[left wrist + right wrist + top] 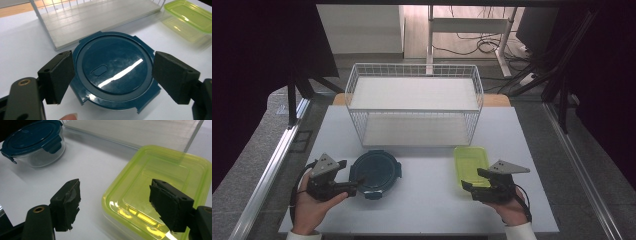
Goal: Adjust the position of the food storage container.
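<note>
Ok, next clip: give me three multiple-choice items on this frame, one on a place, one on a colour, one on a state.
1. Where does the round container stand?
A. inside the wire basket
B. on the table in front of the wire basket
C. on top of the rectangular container

2. What colour is the rectangular container's lid?
A. yellow-green
B. red
C. white

3. How do the left gripper's jaws stand?
A. shut on the round lid
B. shut with nothing in them
C. open, one jaw on either side of the round lid

Key: 1 B, the high view shows it on the table before the wire basket; 2 A, seen in the right gripper view; 3 C, the left gripper view shows the jaws spread wide.
</note>
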A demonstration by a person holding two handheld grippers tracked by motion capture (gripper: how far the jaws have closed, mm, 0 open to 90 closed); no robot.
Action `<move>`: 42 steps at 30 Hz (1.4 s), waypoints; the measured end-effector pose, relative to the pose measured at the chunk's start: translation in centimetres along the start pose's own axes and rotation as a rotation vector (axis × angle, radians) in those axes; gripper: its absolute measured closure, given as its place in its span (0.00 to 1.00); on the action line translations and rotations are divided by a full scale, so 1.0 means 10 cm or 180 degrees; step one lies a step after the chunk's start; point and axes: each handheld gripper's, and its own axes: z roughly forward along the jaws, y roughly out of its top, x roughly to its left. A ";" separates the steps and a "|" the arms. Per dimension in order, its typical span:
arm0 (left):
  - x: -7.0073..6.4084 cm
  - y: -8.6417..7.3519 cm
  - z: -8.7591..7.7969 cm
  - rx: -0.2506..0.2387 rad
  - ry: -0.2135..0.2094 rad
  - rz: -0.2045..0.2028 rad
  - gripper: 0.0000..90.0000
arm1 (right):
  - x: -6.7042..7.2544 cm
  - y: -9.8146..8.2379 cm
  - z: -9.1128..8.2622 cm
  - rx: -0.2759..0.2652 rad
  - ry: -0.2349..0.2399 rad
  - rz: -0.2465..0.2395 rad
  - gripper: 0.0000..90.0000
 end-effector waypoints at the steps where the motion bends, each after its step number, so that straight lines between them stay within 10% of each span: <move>1: 0.02 -0.01 0.01 0.0006 0.0018 -0.0031 0.19 | 0.00 0.00 0.00 0.0018 0.0013 0.0011 0.27; 42: 0.10 0.16 0.03 0.0060 0.0032 -0.0045 0.22 | 0.05 0.04 -0.11 -0.0079 -0.0027 0.0022 0.26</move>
